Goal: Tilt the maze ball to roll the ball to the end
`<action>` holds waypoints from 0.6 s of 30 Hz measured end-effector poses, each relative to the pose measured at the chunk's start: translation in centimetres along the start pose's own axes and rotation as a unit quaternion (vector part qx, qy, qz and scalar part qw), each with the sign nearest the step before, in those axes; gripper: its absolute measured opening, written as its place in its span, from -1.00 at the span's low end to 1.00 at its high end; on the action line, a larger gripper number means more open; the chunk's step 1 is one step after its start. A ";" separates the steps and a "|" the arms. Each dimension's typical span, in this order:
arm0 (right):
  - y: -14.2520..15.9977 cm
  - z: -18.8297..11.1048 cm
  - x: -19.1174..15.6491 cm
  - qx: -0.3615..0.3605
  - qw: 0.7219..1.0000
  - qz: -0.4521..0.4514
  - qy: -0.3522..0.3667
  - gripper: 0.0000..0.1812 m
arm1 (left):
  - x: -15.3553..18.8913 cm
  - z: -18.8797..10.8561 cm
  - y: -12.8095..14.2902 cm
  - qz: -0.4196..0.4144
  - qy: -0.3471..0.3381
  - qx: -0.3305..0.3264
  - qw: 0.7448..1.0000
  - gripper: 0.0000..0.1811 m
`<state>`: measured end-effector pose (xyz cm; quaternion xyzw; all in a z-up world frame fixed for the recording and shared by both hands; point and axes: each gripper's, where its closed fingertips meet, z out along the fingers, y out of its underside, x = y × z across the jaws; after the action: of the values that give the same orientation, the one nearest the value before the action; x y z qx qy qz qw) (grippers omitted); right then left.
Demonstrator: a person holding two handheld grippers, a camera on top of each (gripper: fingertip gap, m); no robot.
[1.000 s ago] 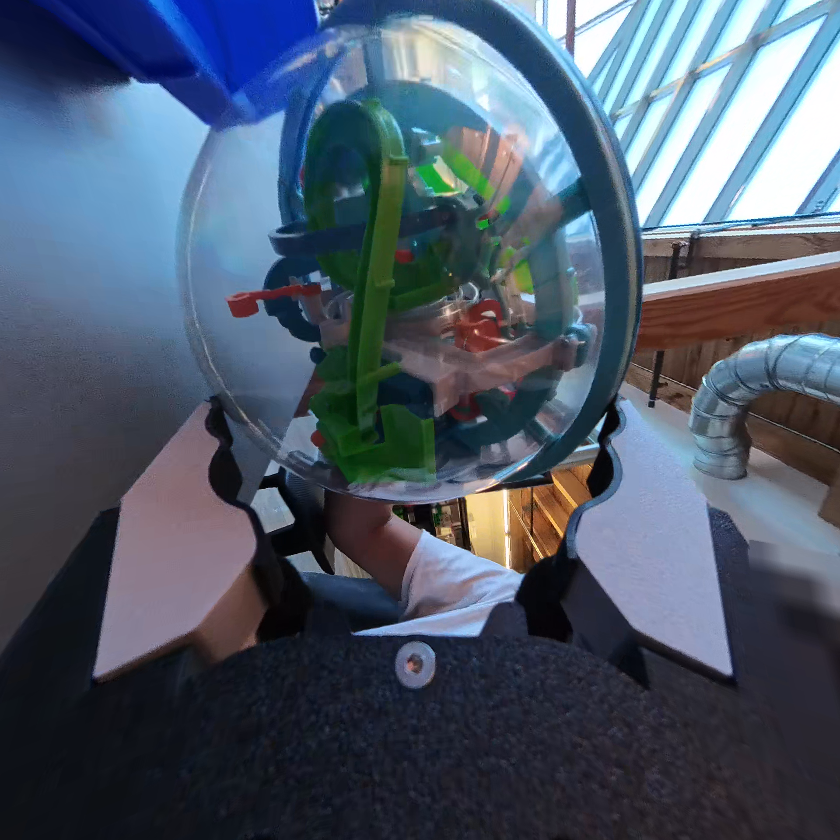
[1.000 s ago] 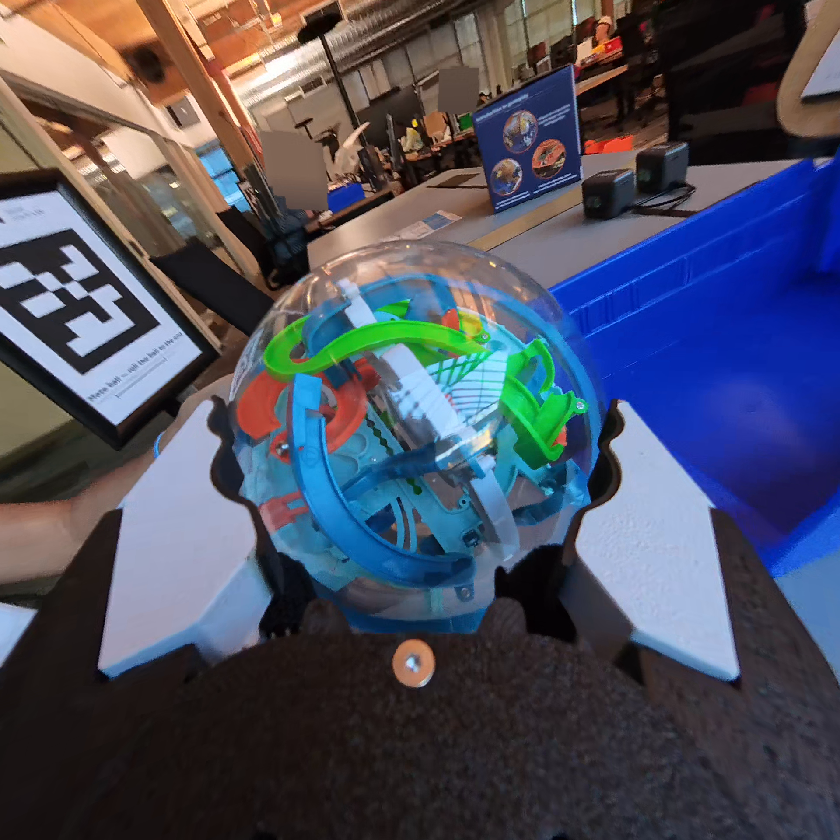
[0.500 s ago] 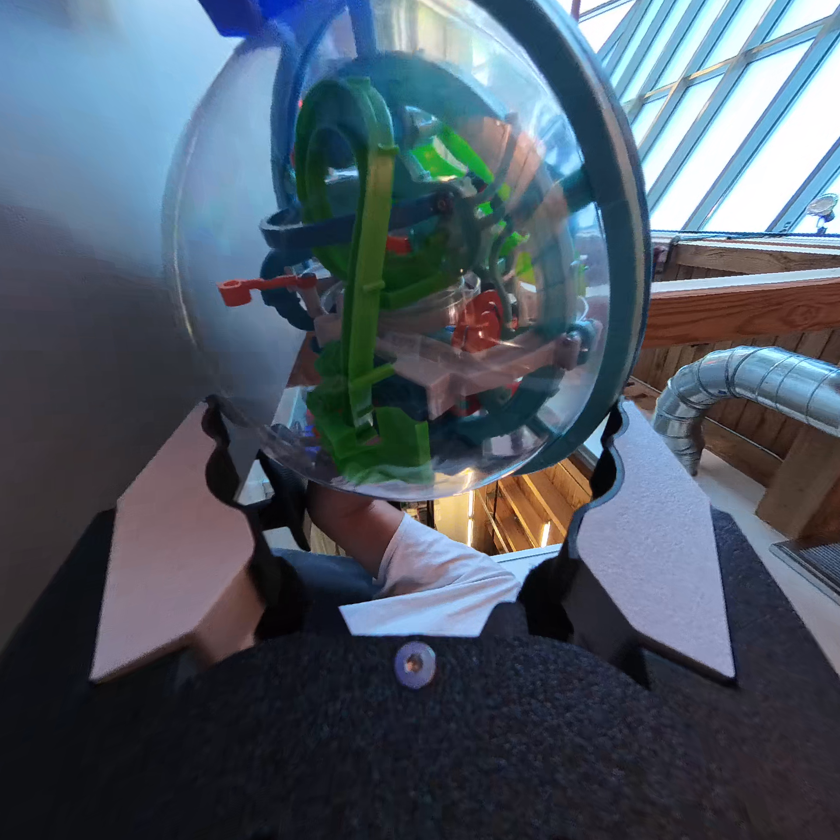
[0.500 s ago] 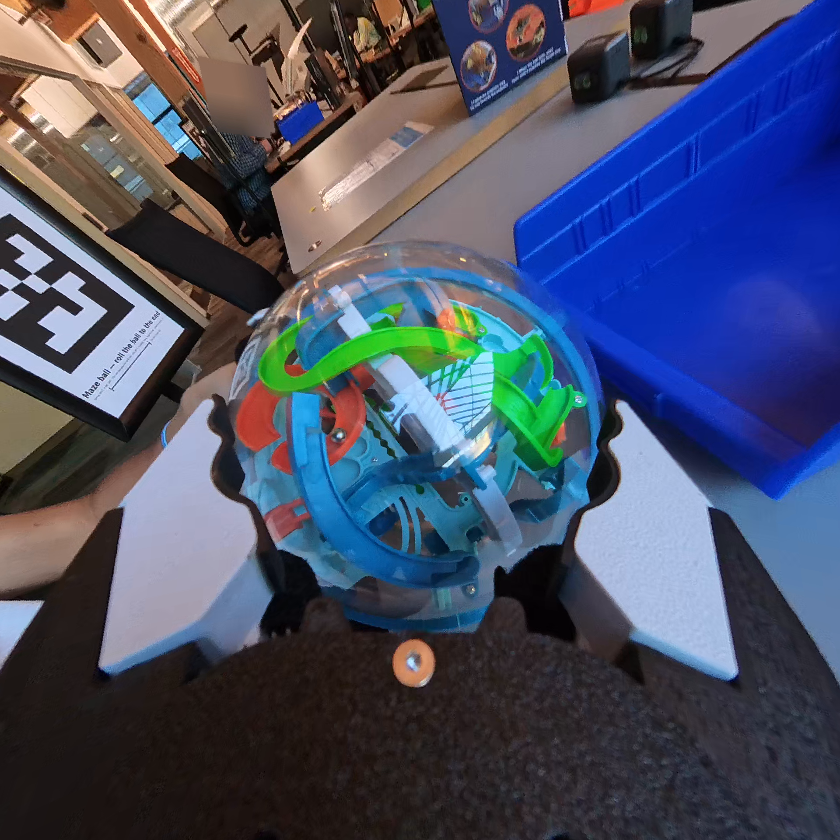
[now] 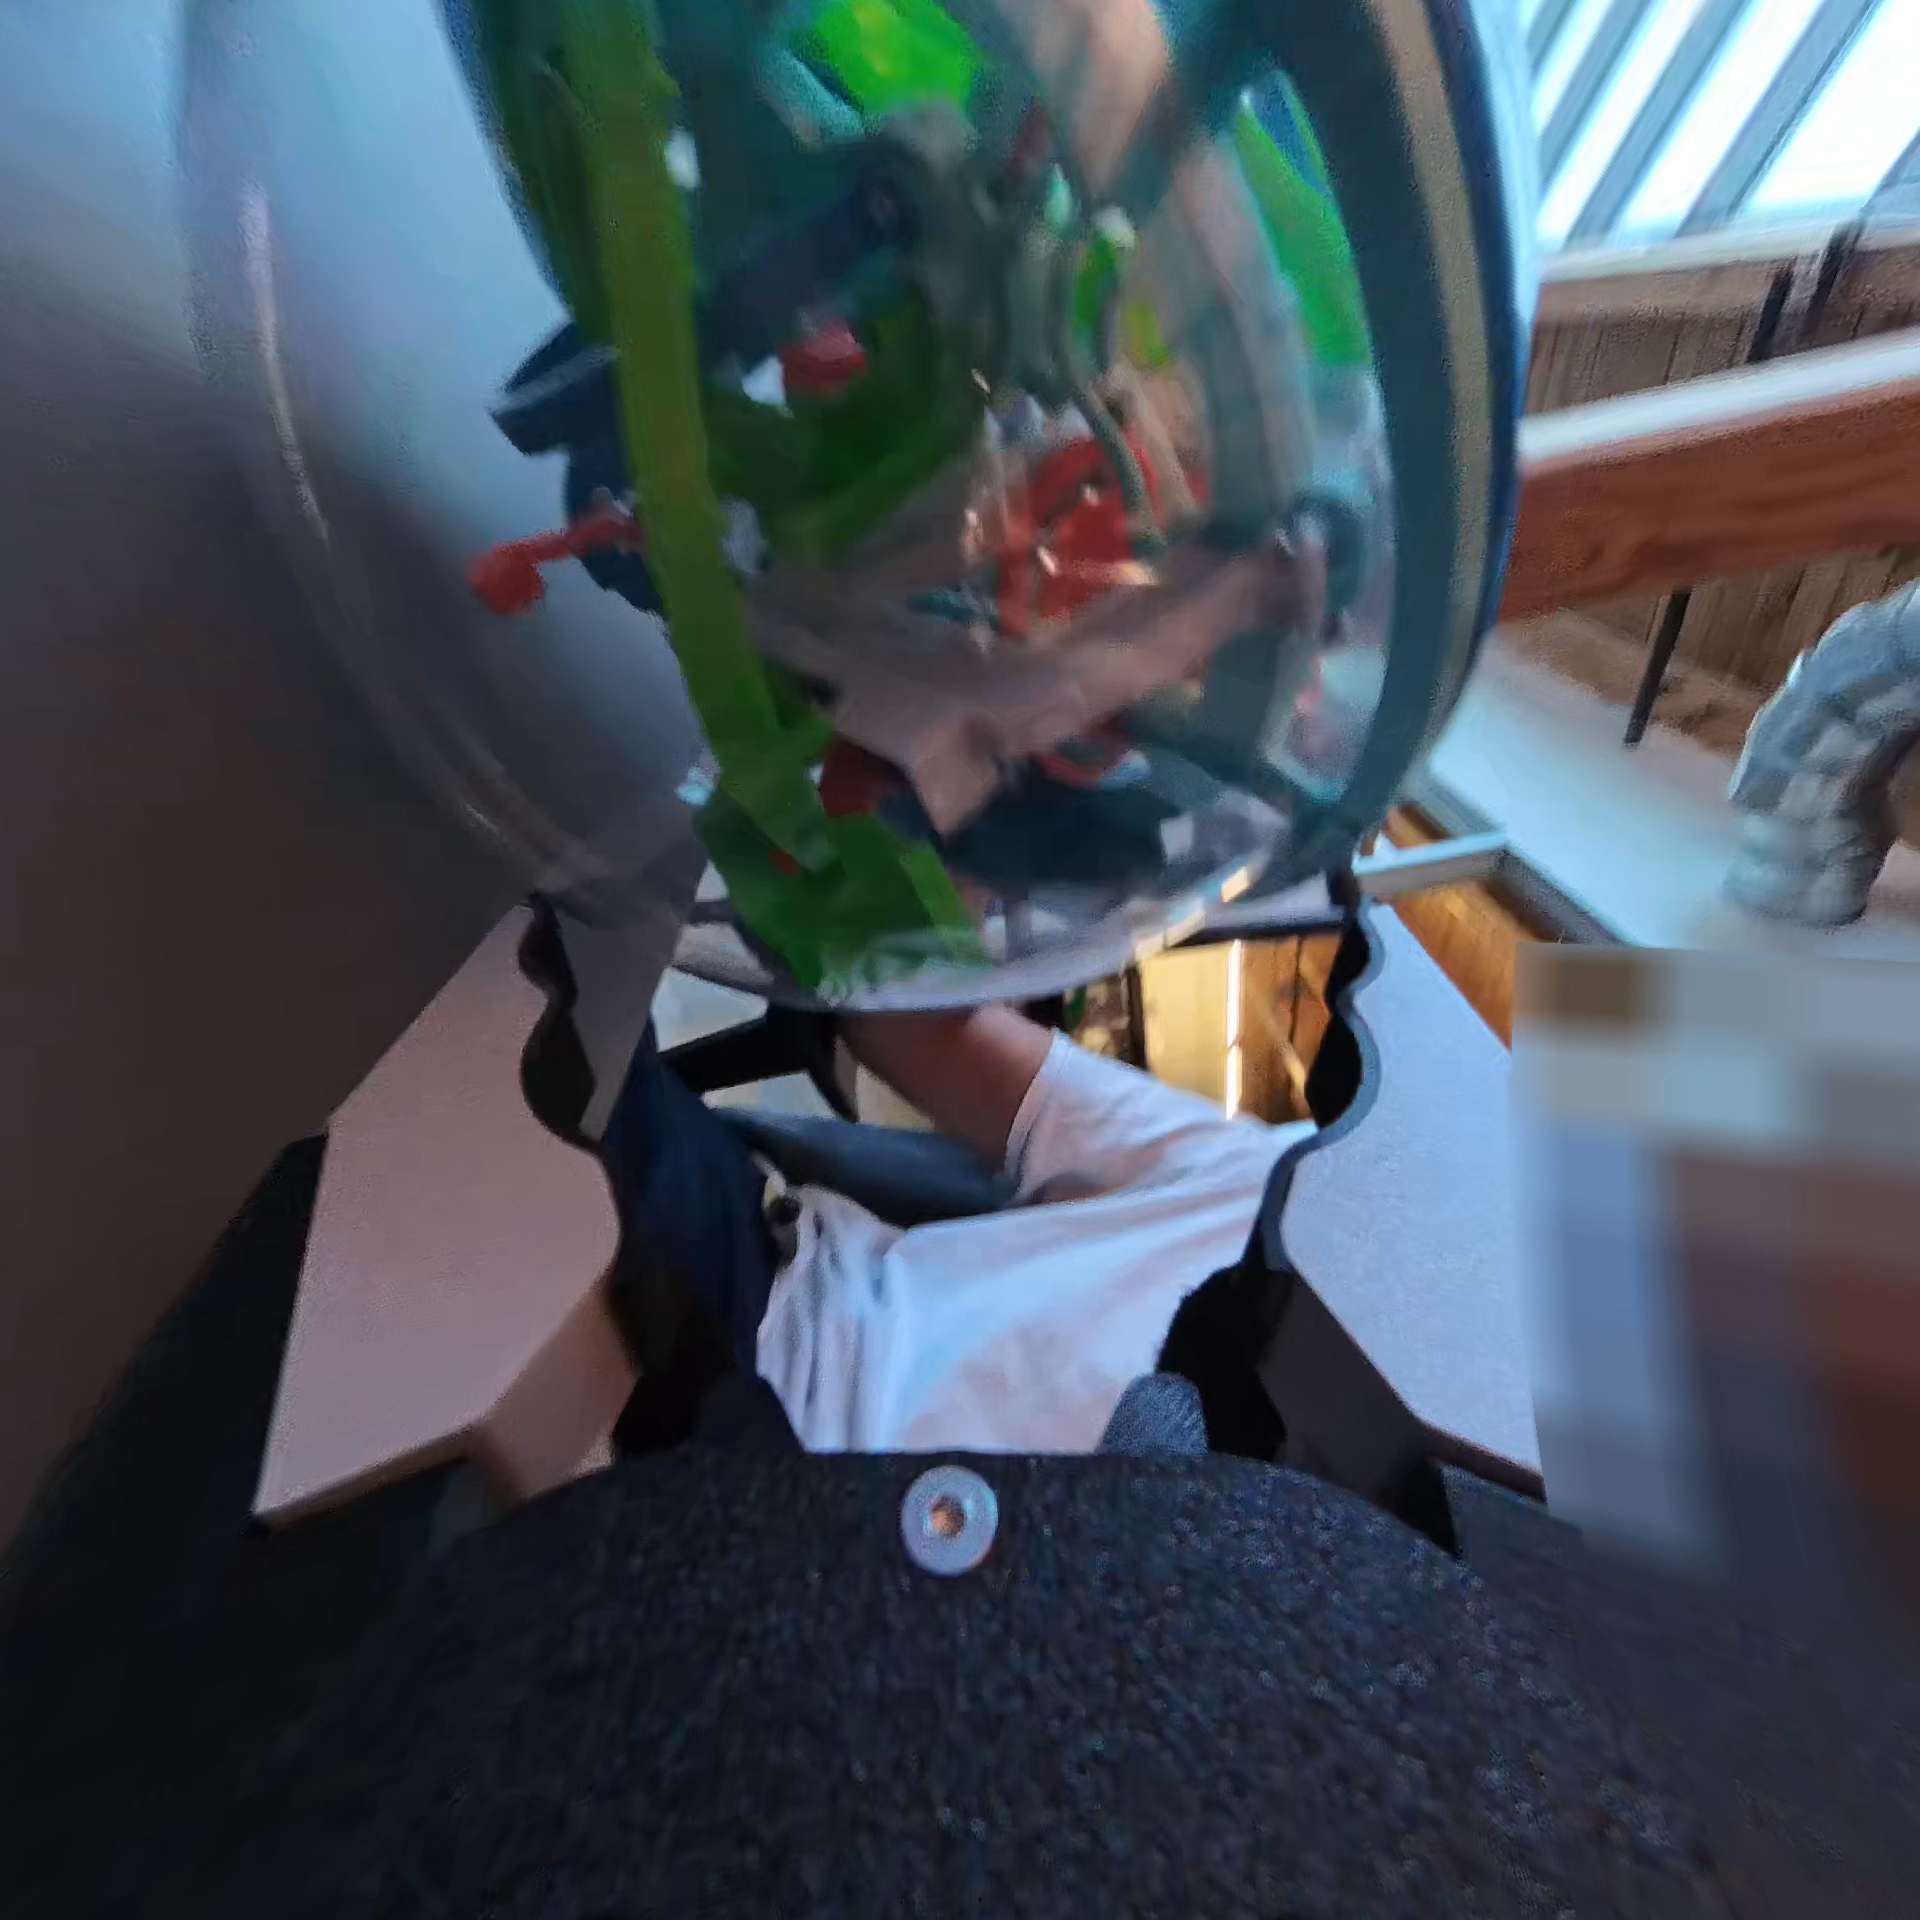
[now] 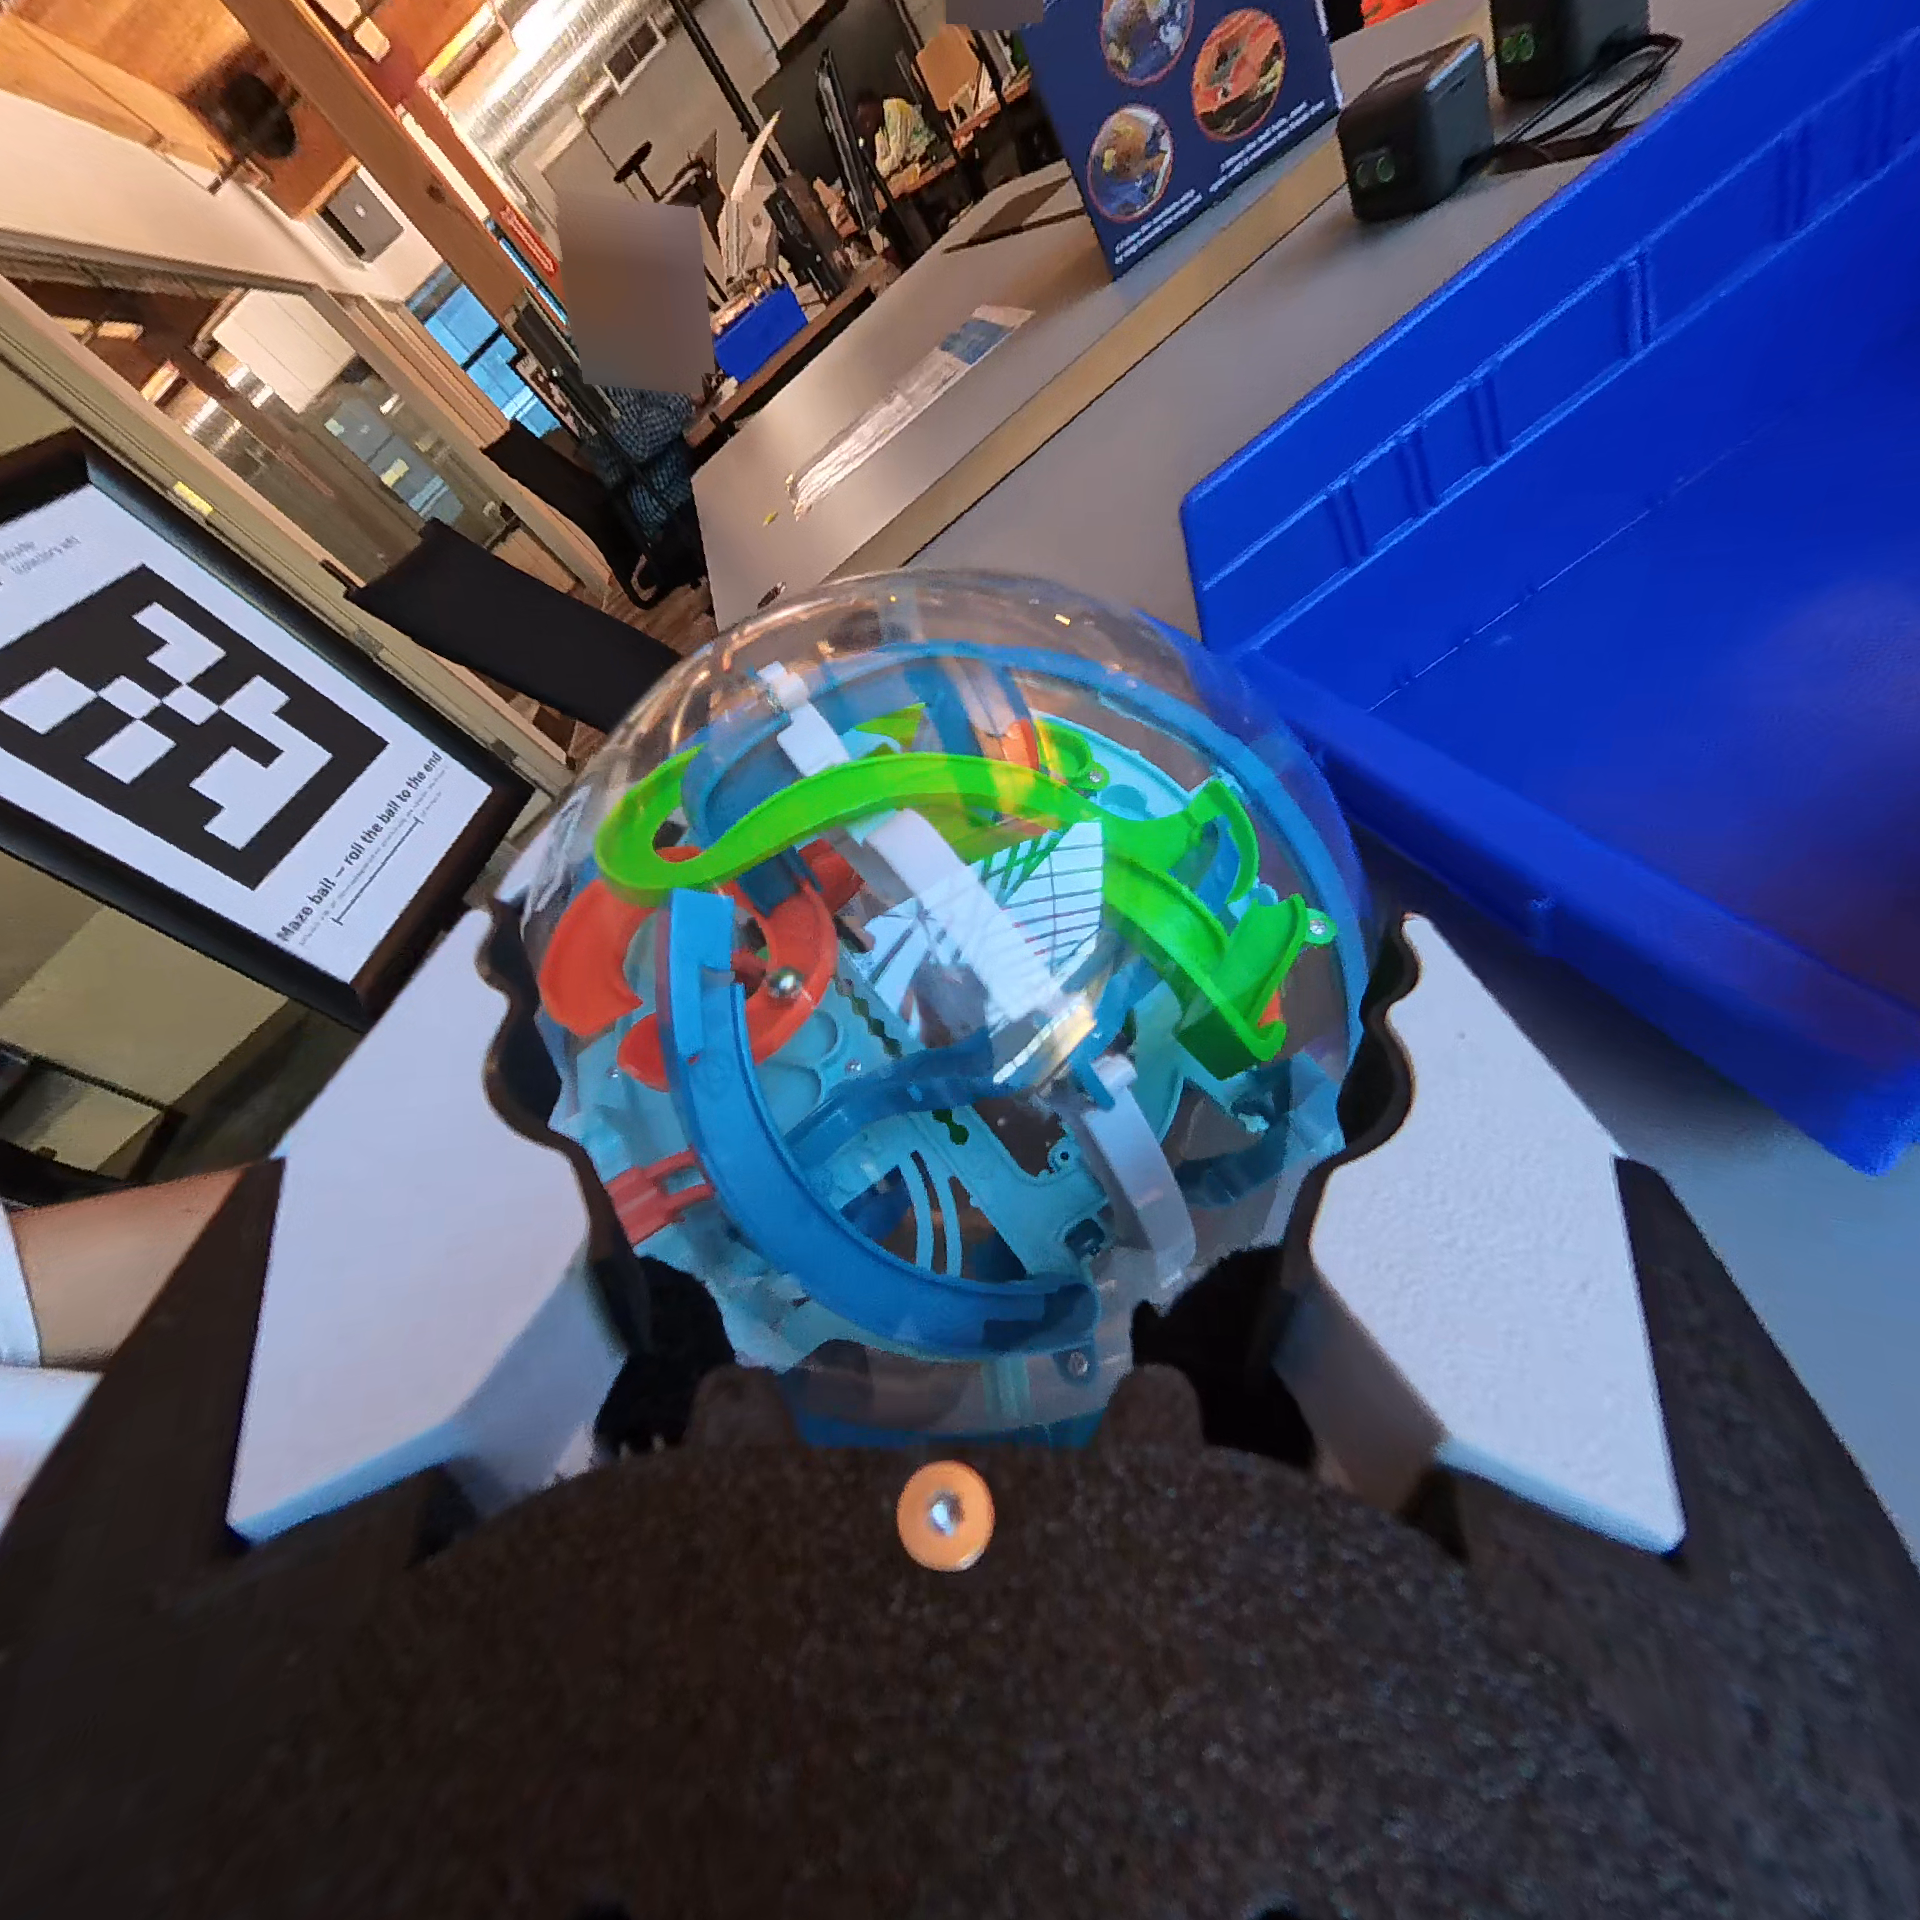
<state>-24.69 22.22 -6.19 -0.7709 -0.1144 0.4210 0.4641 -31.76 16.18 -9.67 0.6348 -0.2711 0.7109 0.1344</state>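
Observation:
The maze ball (image 6: 935,997) is a clear sphere with green, blue, orange and white tracks inside. My right gripper (image 6: 940,1049) is shut on it, with a white finger pressed on each side, and holds it above the grey table (image 6: 1039,499). A small silver bead (image 6: 790,982) shows on the orange track. In the left wrist view the maze ball (image 5: 987,520) is blurred and fills the upper frame, just beyond my left gripper (image 5: 945,925). The left jaws stand wide apart and hold nothing.
A blue bin (image 6: 1610,623) lies on the table right of the ball. A framed black-and-white marker sign (image 6: 208,727) stands at the left. A person's arm in a white sleeve (image 5: 1039,1247) is under the ball. A wooden beam (image 5: 1714,478) and a silver duct (image 5: 1829,748) are at the right.
The right gripper has tipped and turned with the ball, so the bin now sits farther right and lower. In the left wrist view the ball has moved up and closer, with motion blur.

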 end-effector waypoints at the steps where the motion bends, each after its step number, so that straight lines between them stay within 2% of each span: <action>1: 0.0 0.3 -0.2 -0.003 1.000 -0.006 -0.001 0.67 | 0.7 -0.6 1.1 0.013 0.009 -0.024 1.000 0.51; 3: -0.2 1.0 -0.4 -0.006 1.000 -0.019 -0.001 0.67 | 1.8 -2.0 2.9 0.031 0.009 -0.062 0.998 0.43; 5: -0.4 1.8 -0.7 -0.019 0.999 -0.029 -0.001 0.67 | 0.5 -4.0 3.3 0.078 -0.094 -0.072 0.990 0.40; 6: -0.6 2.2 -0.8 -0.028 0.999 -0.034 0.001 0.67 | 0.1 -5.2 2.3 0.111 -0.151 -0.053 0.981 0.45; 8: -0.9 3.3 -1.1 -0.039 0.998 -0.043 0.002 0.67 | 1.6 -7.0 -0.5 0.191 -0.201 0.010 0.961 0.49; 10: -1.3 4.2 -1.5 -0.045 0.998 -0.051 -0.007 0.63 | 3.1 -8.4 -2.8 0.278 -0.253 0.035 0.926 0.50; 11: -1.5 4.6 -1.7 -0.046 0.998 -0.051 -0.013 0.57 | 3.5 -8.8 -3.8 0.320 -0.280 0.033 0.904 0.60; 13: -1.7 5.4 -1.7 -0.052 0.997 -0.044 -0.021 0.57 | 4.5 -8.5 -5.0 0.393 -0.298 0.015 0.870 0.74; 15: -1.7 6.1 -1.9 -0.060 0.997 -0.044 -0.032 0.57 | 4.4 -7.0 -5.2 0.422 -0.289 -0.033 0.859 0.74; 18: -1.7 6.8 -2.3 -0.062 0.996 -0.049 -0.040 0.56 | 2.0 -5.6 -5.7 0.413 -0.310 -0.097 0.851 0.75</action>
<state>-30.93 26.06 -5.03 -0.7743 -0.1964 0.4204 0.4303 -33.68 23.66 -6.79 0.6351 -0.6038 0.4376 -0.2016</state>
